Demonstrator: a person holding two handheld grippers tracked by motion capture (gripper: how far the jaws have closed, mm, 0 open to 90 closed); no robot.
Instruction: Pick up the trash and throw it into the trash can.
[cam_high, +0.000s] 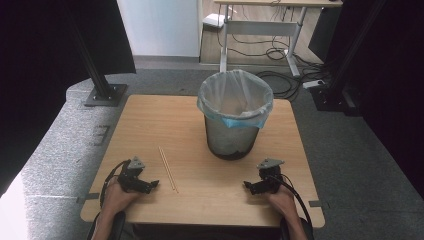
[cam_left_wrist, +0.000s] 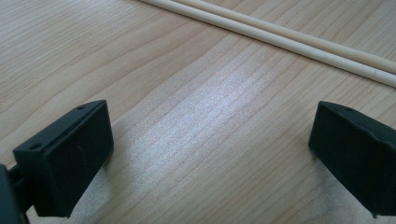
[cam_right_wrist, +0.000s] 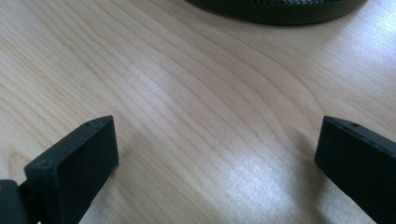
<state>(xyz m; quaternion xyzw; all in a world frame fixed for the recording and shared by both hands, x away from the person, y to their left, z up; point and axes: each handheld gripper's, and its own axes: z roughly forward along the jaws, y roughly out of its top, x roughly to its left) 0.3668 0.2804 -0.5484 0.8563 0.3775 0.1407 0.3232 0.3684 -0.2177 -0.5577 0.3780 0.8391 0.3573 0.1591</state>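
Both grippers rest low on the wooden table (cam_high: 150, 115); left gripper (cam_high: 154, 184) gapes wide with nothing between its jaws, chopsticks (cam_high: 168, 169) just beside it; right gripper (cam_high: 246, 185) likewise spread, near the lined wastebasket (cam_high: 234, 114).

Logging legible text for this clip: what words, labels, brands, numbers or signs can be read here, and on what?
None: no readable text on the chopsticks, the lined bin, the table, the left claw or the right claw.
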